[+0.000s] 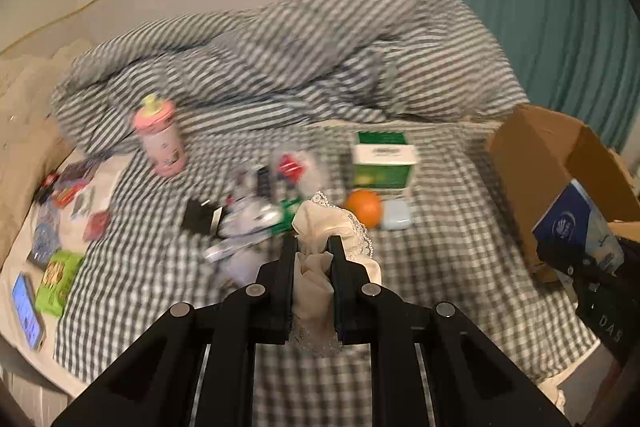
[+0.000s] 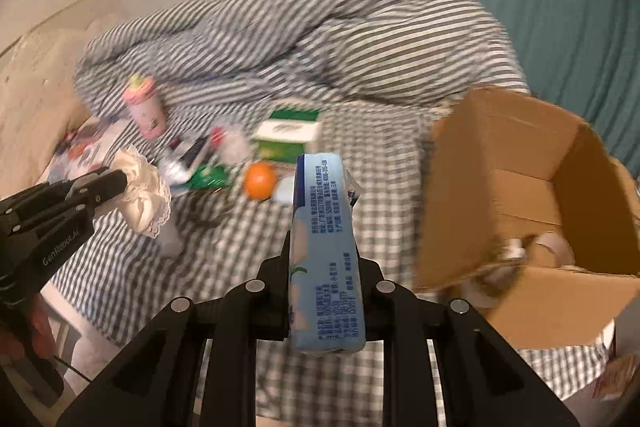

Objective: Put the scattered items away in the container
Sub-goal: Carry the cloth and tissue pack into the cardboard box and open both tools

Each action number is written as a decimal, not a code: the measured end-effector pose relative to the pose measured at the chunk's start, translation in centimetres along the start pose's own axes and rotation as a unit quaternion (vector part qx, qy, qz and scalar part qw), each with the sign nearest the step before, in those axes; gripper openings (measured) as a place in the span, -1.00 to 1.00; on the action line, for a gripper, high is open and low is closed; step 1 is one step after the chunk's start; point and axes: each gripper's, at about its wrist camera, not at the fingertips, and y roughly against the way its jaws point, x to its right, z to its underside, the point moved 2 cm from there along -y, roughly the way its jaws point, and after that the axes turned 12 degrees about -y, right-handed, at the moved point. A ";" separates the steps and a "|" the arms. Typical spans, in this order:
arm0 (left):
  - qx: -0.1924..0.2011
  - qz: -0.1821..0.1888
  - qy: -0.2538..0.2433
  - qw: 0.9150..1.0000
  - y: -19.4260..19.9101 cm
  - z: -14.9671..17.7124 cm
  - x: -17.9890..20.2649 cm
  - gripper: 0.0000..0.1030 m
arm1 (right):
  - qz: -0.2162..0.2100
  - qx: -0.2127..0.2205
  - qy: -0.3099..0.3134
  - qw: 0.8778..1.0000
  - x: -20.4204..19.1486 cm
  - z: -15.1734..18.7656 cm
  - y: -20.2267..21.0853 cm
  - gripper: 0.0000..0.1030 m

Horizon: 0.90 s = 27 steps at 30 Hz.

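My left gripper is shut on a cream lace-edged cloth and holds it above the checked bedsheet; the cloth also shows in the right wrist view. My right gripper is shut on a light blue tissue pack, held up left of the open cardboard box. The pack also shows in the left wrist view beside the box. On the bed lie a pink bottle, a green-white carton, an orange and a heap of small packets.
A rumpled striped duvet fills the back of the bed. A phone, a green snack bag and several small packets lie at the left edge. A teal curtain hangs behind the box. Something pale lies inside the box.
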 end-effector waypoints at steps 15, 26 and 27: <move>0.107 0.186 -0.155 0.964 2.4 -13.1 22.2 -0.72 | 0.145 0.039 -0.115 0.982 20.3 -4.7 3.2 -0.63; 0.099 0.128 -0.172 0.972 -1.9 -14.3 28.9 0.90 | 0.192 0.042 -0.132 0.972 25.6 -6.0 -0.3 0.92; 0.103 0.112 -0.167 0.974 -1.9 -14.2 28.6 1.00 | 0.191 0.045 -0.135 0.971 25.6 -6.0 -0.2 0.92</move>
